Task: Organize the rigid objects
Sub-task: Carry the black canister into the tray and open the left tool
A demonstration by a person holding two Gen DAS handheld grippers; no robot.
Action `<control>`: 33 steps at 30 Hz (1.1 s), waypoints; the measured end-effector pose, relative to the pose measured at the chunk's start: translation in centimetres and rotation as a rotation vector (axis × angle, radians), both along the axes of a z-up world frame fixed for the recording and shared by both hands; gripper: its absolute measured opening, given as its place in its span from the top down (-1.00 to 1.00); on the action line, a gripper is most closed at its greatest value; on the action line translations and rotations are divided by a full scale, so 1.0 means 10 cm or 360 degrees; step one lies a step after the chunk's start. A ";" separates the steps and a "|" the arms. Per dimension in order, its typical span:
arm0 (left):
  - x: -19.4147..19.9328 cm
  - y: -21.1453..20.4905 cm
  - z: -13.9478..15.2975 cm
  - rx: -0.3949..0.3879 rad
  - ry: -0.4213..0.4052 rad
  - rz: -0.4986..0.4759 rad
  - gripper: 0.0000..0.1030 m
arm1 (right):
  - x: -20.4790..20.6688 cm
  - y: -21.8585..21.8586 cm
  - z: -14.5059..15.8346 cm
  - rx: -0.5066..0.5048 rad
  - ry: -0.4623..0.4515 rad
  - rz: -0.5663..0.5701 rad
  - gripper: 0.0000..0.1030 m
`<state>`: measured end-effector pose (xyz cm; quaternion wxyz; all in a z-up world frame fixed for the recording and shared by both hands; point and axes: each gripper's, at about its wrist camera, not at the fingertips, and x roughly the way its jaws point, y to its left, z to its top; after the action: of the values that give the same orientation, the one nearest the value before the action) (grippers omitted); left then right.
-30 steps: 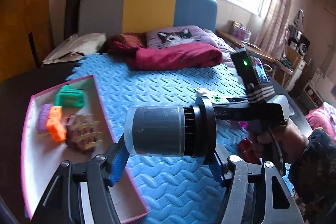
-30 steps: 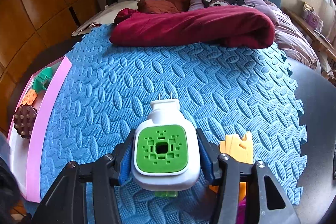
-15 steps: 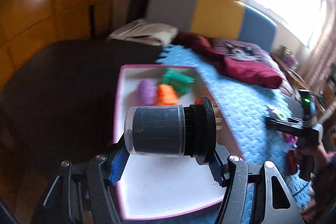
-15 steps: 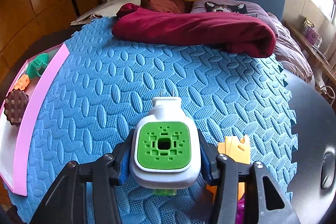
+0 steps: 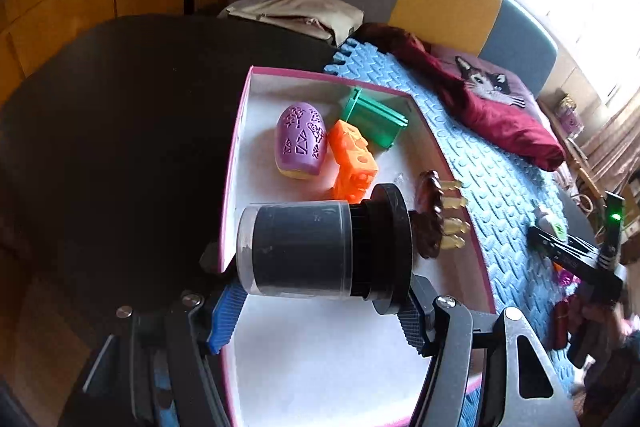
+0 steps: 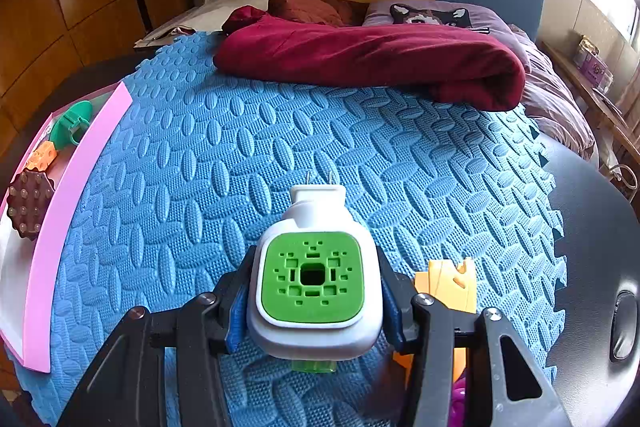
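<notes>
My left gripper point(image 5: 320, 303) is shut on a dark cylinder with a black cap point(image 5: 320, 253), held sideways above the near part of the pink-rimmed white box point(image 5: 236, 147). In the box lie a purple egg shape point(image 5: 300, 141), an orange block point(image 5: 354, 163), a green piece point(image 5: 374, 117) and a brown studded disc point(image 5: 432, 223). My right gripper point(image 6: 314, 311) is shut on a white plug-in device with a green face point(image 6: 314, 279), held above the blue foam mat point(image 6: 320, 147). The box point(image 6: 80, 167) lies at the far left in the right wrist view.
A red blanket point(image 6: 372, 59) and a cat-print pillow point(image 6: 432, 15) lie at the mat's far side. An orange-yellow piece point(image 6: 448, 283) and a magenta item point(image 6: 456, 403) lie on the mat by my right gripper. The dark table point(image 5: 120, 127) surrounds the mat.
My left gripper swung left with the cylinder, from over the mat to above the box. My right gripper stayed nearly still with the plug-in device.
</notes>
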<state>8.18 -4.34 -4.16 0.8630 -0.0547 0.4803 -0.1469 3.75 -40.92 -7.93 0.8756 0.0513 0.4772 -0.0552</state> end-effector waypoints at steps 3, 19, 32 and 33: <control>0.17 -0.07 -0.06 0.0039 0.0033 0.0008 -0.29 | 0.00 0.01 0.00 -0.0004 0.0000 0.0003 -0.02; 0.56 -0.24 -0.23 0.0180 0.0035 0.0067 -0.34 | 0.01 0.01 0.00 -0.0006 -0.0001 0.0007 -0.02; 0.37 -0.23 -0.12 0.0241 -0.0107 0.0064 -0.53 | 0.00 0.01 0.00 -0.0006 -0.0001 0.0007 -0.02; 0.36 -0.22 -0.11 0.0242 -0.0115 0.0067 -0.53 | 0.00 0.01 0.00 -0.0006 -0.0001 0.0007 -0.02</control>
<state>11.80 -6.59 -5.23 0.8843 0.0061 0.4574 -0.0936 3.78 -40.80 -7.93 0.8760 0.0486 0.4768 -0.0542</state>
